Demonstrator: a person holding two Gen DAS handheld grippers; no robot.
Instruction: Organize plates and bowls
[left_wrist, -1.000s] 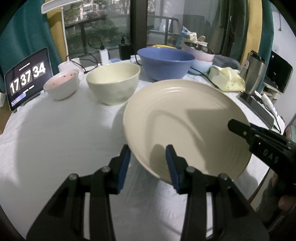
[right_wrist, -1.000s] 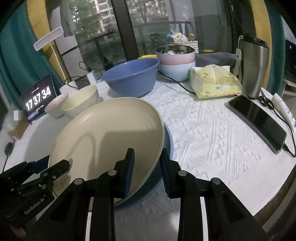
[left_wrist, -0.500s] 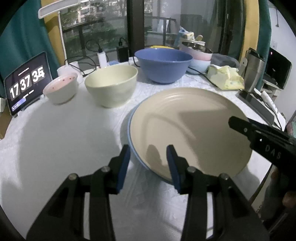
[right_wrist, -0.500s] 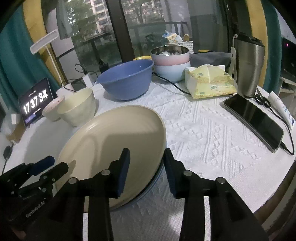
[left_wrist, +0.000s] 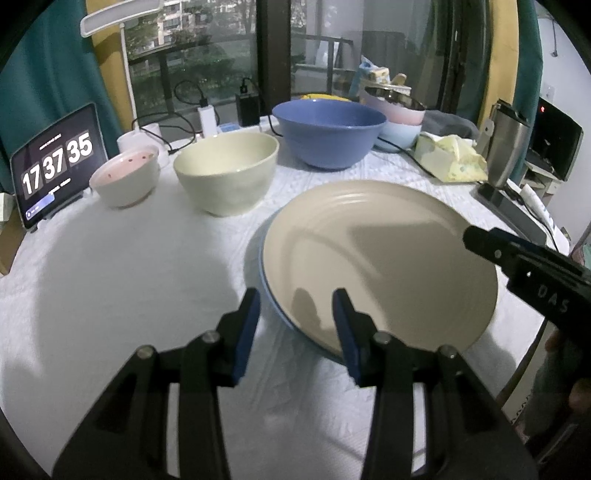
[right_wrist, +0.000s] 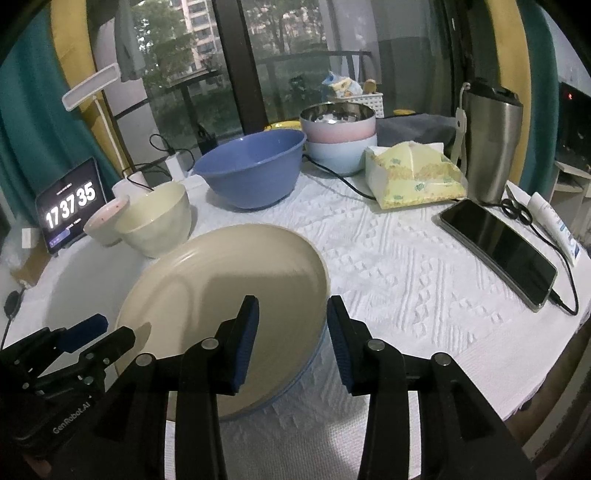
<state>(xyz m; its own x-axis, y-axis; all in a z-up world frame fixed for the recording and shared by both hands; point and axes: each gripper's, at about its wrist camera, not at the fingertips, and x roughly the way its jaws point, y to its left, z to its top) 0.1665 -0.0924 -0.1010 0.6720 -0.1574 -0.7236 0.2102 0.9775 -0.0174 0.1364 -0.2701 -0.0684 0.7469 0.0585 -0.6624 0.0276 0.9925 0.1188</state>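
A large cream plate (left_wrist: 388, 258) (right_wrist: 221, 288) lies flat on a blue plate (left_wrist: 263, 280) (right_wrist: 310, 373) on the white tablecloth. My left gripper (left_wrist: 295, 299) (right_wrist: 114, 330) is open at the plate's near left rim, and its pads do not press on it. My right gripper (right_wrist: 291, 306) is open around the right rim with a gap on both sides; one of its fingers (left_wrist: 480, 240) shows in the left wrist view. Behind stand a cream bowl (left_wrist: 225, 173), a small pink-lined bowl (left_wrist: 125, 181), a big blue bowl (left_wrist: 328, 133) and stacked pink and pale blue bowls (right_wrist: 340, 140).
A tablet clock (left_wrist: 55, 166) leans at the far left. A tissue pack (right_wrist: 413, 177), a steel tumbler (right_wrist: 487, 147), a phone on a cable (right_wrist: 498, 251), scissors and a tube lie to the right. Chargers and cables run along the back by the window.
The cream plate was tilted in my right gripper; it now lies flat on the blue plate. The right jaws have opened and let go. My left gripper has stayed put.
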